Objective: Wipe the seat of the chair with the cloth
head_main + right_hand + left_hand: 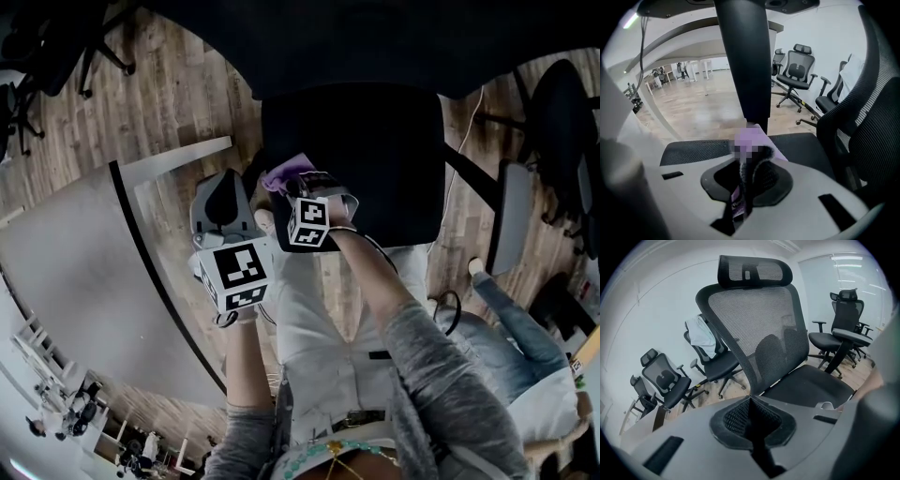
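My right tool (312, 184) is pinched narrow on the purple cloth (284, 174): in the right gripper view a fold of it runs down between the jaws and the rest spills forward onto the near edge of the seat (375, 159). From the head view that puts the cloth at the seat's corner, on the side nearest my left tool (225, 183). The left tool's jaws are closed on each other, gripping only themselves. It is held just beside the right one, off the seat's edge, and faces the mesh backrest (759, 329) and the headrest (754, 270) above it. Straight ahead of the right tool, just beyond the cloth, a black upright post (743, 61) blocks the middle of that view, and the backrest curves up along its right side. To my left a pale curved bench (84, 272) with a dark rim stands on the wood floor (178, 84). In the left gripper view more black chairs stand behind mine: one with a white garment (701, 331) draped over its back, a low one (665, 380) near the wall, and another (839, 329) by the window on the right. A seated person's legs in jeans (506, 319) are near on my right. Each tool's cube (307, 223) carries black and white square markers, and I can read no lettering on them.
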Motion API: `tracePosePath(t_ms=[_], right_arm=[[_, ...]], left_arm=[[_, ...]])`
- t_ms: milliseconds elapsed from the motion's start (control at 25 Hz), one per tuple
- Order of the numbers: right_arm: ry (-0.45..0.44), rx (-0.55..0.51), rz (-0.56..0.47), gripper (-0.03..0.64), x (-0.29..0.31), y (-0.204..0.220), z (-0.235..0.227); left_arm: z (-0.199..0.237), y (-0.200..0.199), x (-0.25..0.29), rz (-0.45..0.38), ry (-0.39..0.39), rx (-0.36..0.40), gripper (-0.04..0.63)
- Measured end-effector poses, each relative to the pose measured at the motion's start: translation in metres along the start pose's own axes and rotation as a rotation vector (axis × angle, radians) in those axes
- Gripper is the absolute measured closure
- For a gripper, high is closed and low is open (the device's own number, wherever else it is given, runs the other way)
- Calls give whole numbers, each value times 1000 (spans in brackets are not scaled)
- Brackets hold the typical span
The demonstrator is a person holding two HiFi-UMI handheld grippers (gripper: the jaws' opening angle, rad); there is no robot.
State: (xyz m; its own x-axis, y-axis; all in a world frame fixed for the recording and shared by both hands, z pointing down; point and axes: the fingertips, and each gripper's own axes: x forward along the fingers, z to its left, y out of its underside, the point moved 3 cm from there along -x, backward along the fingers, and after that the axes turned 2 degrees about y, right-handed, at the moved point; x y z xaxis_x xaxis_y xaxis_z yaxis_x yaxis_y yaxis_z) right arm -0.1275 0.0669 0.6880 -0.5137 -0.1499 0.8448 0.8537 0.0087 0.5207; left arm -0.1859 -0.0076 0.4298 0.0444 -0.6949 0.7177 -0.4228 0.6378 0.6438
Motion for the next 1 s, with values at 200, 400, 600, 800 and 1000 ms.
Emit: tracePosePath(t_ms=[200, 400, 600, 800, 1000], right_arm=[[7, -25, 8, 565, -5, 8, -3], [15, -12, 41, 565, -12, 32, -10], [14, -4, 80, 565, -20, 55, -12], [16, 5, 96, 565, -24, 68, -14], [13, 16, 111, 565, -27, 77, -16]], left_arm=[[-2, -3, -1, -3, 0, -1, 595], [-3, -4, 0, -3, -2, 5, 595], [-1, -2, 0, 0, -3, 7, 595], [0, -2, 0, 1, -5, 12, 595], [0, -3, 0, 3, -8, 14, 595]])
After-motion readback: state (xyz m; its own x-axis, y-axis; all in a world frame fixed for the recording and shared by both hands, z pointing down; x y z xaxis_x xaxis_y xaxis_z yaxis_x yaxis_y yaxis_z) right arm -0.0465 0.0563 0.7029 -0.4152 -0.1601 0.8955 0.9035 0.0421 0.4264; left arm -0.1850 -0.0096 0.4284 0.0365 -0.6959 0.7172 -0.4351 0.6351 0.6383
